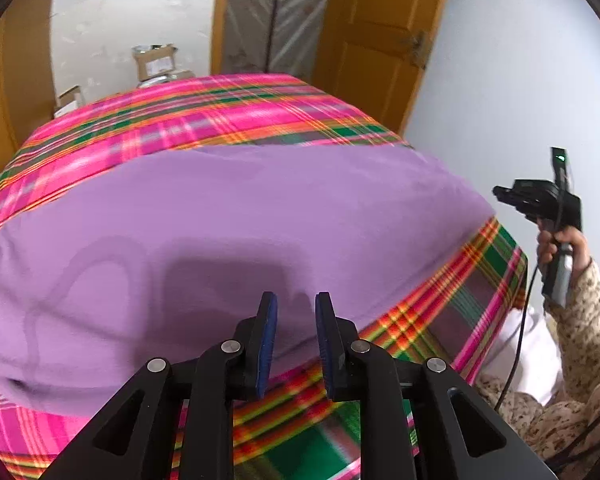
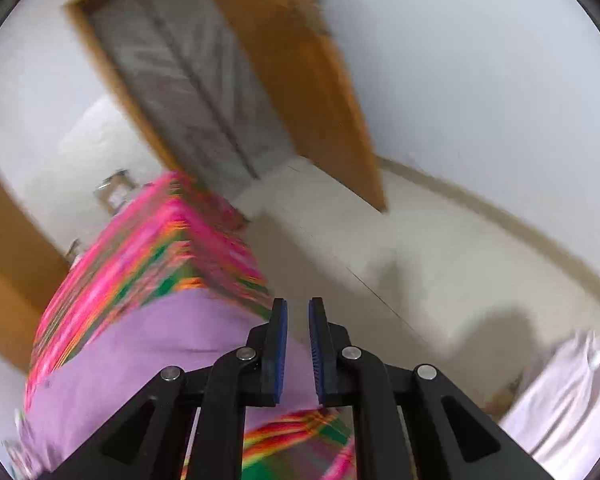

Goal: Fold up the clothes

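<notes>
Garment, soft purple knit cloth, lies flat and smooth across table under bright pink-green plaid cover — fold laid, by my judgement. My left gripper hangs over near edge, jaws parted, empty. My right gripper off right side, narrow gap, nothing held. Next — pick fresh edge, pinch thin fabric cleanly.

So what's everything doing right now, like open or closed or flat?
Purple garment: spread flat on the plaid cloth, held by neither gripper.
Plaid cloth: draped over the table.
Left gripper: open, nothing between its fingers.
Right gripper: open, empty.
Wooden door: open.
</notes>
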Tool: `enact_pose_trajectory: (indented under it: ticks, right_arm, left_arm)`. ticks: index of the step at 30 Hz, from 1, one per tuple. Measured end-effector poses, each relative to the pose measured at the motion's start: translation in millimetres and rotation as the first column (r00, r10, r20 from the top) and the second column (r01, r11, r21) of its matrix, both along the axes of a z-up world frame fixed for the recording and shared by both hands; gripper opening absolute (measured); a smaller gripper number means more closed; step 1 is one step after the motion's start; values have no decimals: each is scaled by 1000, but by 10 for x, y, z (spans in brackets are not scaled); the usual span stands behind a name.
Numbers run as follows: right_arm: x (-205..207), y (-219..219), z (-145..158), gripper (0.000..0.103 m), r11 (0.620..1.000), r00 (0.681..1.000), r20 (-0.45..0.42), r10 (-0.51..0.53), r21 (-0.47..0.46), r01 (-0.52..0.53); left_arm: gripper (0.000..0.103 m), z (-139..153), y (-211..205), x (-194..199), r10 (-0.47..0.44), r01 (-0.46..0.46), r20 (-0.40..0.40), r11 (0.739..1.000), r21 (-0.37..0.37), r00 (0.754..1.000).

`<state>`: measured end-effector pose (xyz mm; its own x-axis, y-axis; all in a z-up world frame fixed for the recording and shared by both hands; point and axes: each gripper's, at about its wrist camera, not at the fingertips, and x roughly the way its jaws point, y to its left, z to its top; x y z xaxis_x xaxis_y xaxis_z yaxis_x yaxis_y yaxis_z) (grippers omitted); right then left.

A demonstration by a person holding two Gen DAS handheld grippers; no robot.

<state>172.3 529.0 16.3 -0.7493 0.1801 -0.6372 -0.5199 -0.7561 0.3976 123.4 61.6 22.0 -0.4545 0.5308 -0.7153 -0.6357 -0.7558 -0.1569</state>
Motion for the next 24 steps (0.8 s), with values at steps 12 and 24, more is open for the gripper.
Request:
enact_pose_trajectory:
  ticks: [12, 24]
  right_arm:
    - [-605, -1311, -3, 12, 903, 911, 60, 408, 120, -413]
    - [-719, -2022, -84, 12, 796, 806, 112, 581, 124, -592]
  left_arm:
    - [21, -25, -868, -305, 267, -267, -11, 964, -11, 964]
    - [21, -220, -1393, -212, 367, -367, 55, 930, -17, 929]
